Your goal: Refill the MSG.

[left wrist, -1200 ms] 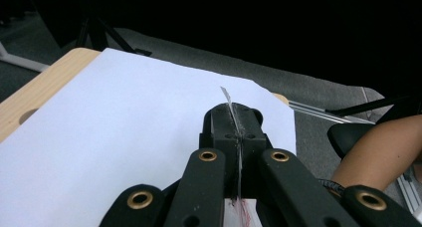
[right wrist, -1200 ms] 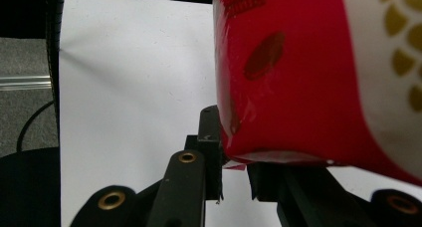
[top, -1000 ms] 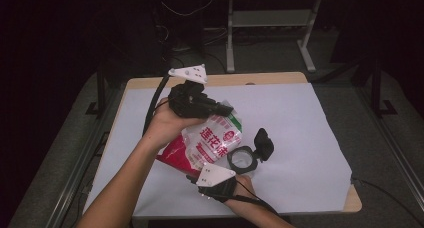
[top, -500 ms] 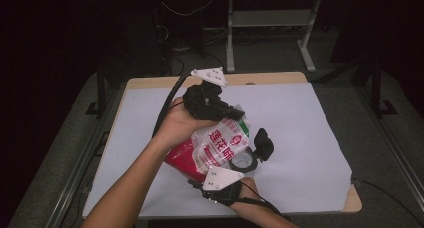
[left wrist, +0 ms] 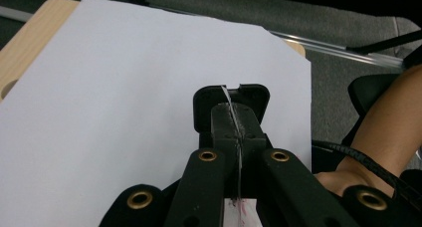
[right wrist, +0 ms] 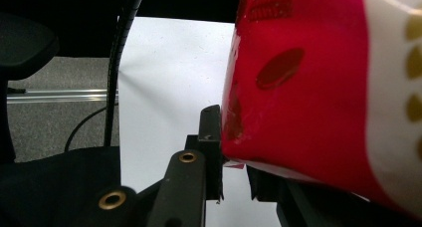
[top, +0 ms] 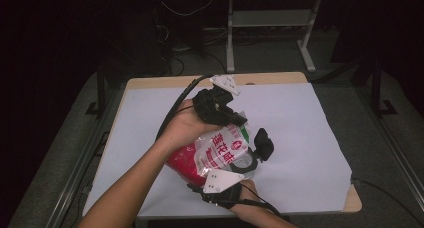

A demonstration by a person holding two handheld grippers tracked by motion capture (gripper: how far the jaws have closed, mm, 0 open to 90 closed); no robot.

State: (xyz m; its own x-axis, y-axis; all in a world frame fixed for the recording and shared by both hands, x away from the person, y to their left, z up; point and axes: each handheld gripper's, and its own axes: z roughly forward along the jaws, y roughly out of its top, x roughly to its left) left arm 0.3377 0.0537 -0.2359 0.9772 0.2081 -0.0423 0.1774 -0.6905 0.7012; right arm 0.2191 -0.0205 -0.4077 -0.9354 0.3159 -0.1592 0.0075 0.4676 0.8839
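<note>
A red and white snack bag (top: 220, 150) with printed lettering hangs tilted above the white paper sheet (top: 310, 123). My left gripper (top: 239, 121) grips the bag's top edge; in the left gripper view its jaws (left wrist: 233, 105) are shut on a thin sliver of the bag's film (left wrist: 226, 93). My right gripper (top: 248, 157) comes from below, one black jaw sticking out beside the bag. In the right gripper view the red bag (right wrist: 298, 87) sits between the jaws of the right gripper (right wrist: 234, 152), with the far jaw hidden behind it.
The paper covers a wooden table (top: 270, 78) whose edges show at the back and the front right corner. Black cables (top: 175, 105) trail from both grippers. A white metal frame (top: 270, 23) stands on the dark floor behind the table.
My left hand has carried the bag's top to the right across the table, and the bag has shifted right with it. The right hand has stayed in place.
</note>
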